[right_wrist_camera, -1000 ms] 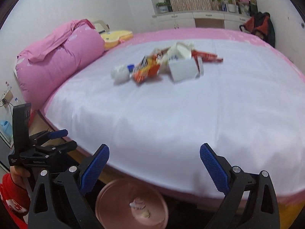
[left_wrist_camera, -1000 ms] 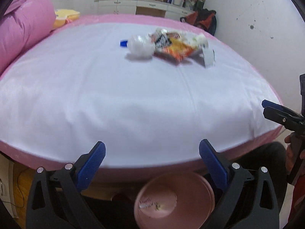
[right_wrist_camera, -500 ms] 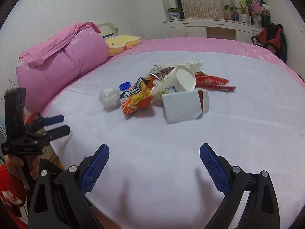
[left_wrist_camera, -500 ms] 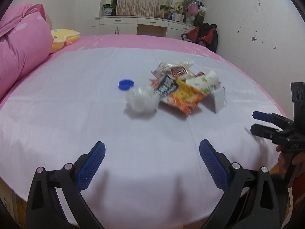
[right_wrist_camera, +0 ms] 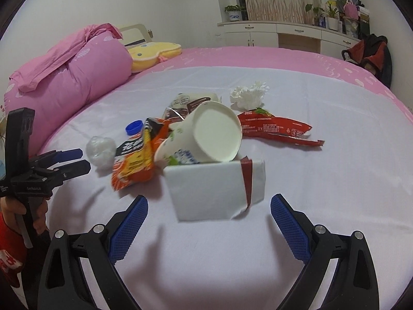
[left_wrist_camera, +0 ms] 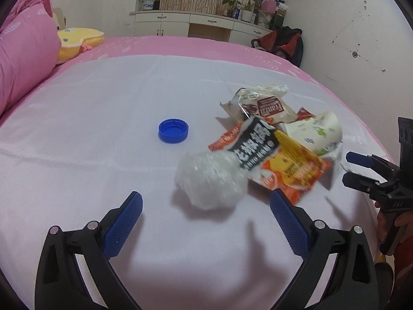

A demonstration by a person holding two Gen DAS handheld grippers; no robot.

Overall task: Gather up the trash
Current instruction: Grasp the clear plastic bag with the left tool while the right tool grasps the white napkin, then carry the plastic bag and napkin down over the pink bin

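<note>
A pile of trash lies on the white sheet of the bed (left_wrist_camera: 90,134). A crumpled clear plastic ball (left_wrist_camera: 210,180) sits just ahead of my open, empty left gripper (left_wrist_camera: 206,206). Behind it lie an orange snack bag (left_wrist_camera: 278,165), a paper cup (left_wrist_camera: 317,131), a brown-and-cream wrapper (left_wrist_camera: 260,106) and a blue bottle cap (left_wrist_camera: 173,130). My open, empty right gripper (right_wrist_camera: 209,209) is just in front of a white paper box (right_wrist_camera: 214,188), with the paper cup (right_wrist_camera: 206,137), a red wrapper (right_wrist_camera: 276,126) and a white tissue (right_wrist_camera: 249,95) beyond.
A pink rolled duvet (right_wrist_camera: 67,77) and a yellow plush pillow (right_wrist_camera: 152,54) lie at the bed's left. White cabinets (right_wrist_camera: 271,36) with plants stand at the back wall. A dark red bag (right_wrist_camera: 371,54) sits at the far right.
Both grippers have moved up from the bed's edge and forward over the sheet toward the trash pile. The pink basin below the bed has left both views.
</note>
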